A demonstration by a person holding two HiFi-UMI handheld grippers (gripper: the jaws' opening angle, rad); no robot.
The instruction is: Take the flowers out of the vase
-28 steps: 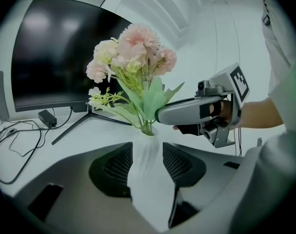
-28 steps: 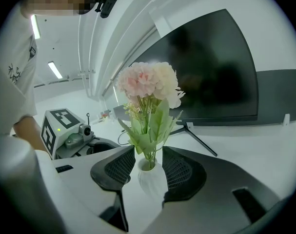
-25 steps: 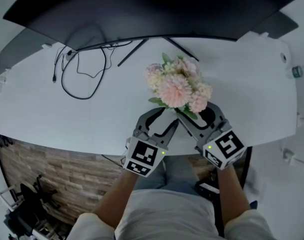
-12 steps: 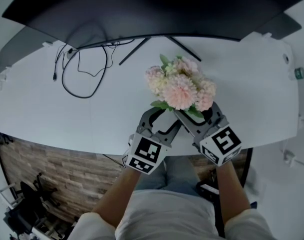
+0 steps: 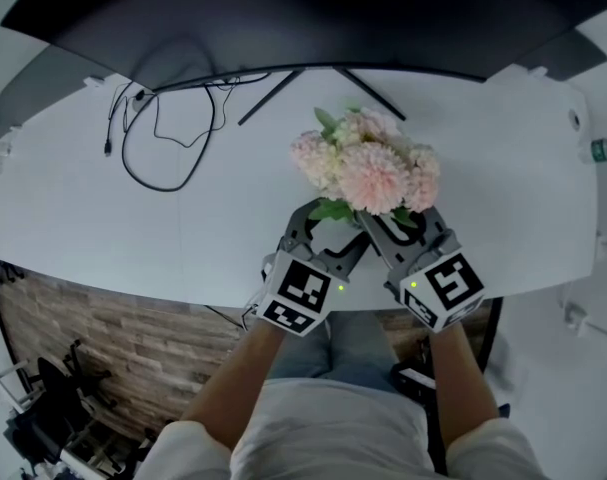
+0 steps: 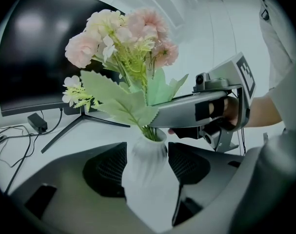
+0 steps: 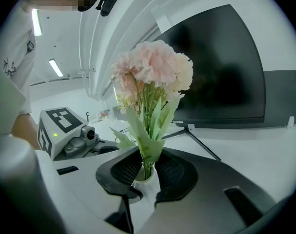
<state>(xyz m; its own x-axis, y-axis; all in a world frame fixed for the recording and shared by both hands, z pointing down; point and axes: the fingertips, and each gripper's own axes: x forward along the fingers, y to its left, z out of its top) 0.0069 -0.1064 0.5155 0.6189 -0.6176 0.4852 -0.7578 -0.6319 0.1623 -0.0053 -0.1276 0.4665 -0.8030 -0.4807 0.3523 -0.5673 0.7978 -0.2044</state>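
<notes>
Where the white surface (image 5: 183,228) curves toward the person, one vase (image 6: 148,174) stands upright near the near edge, right of centre: white, ribbed, narrow at the neck.
Flowers (image 5: 368,168): pink and cream blooms, green leaves, stems down in the vase mouth.
Left hand-held gripper (image 5: 329,226): jaws wide apart, having just been opening; the vase body stands between the pads, close to both, not pressed.
Right hand-held gripper (image 5: 398,220): jaws have just been closing and sit clamped on the flowers' stems just above the vase mouth, leaves rising past the pads.
Both reach in from the near side, side by side, meeting at the vase; the right one crosses above the left one's jaws at stem height.
Marker cubes: left cube (image 5: 303,293), right cube (image 5: 445,290), each with a green light lit.
Monitor (image 5: 313,18): dark, curved, along the far edge, stand legs (image 5: 273,100) splayed on the surface beyond the flowers.
Cable (image 5: 158,158): black, looped, far left on the surface.
Forearms (image 5: 233,378): bare, coming from the near edge behind each cube.
</notes>
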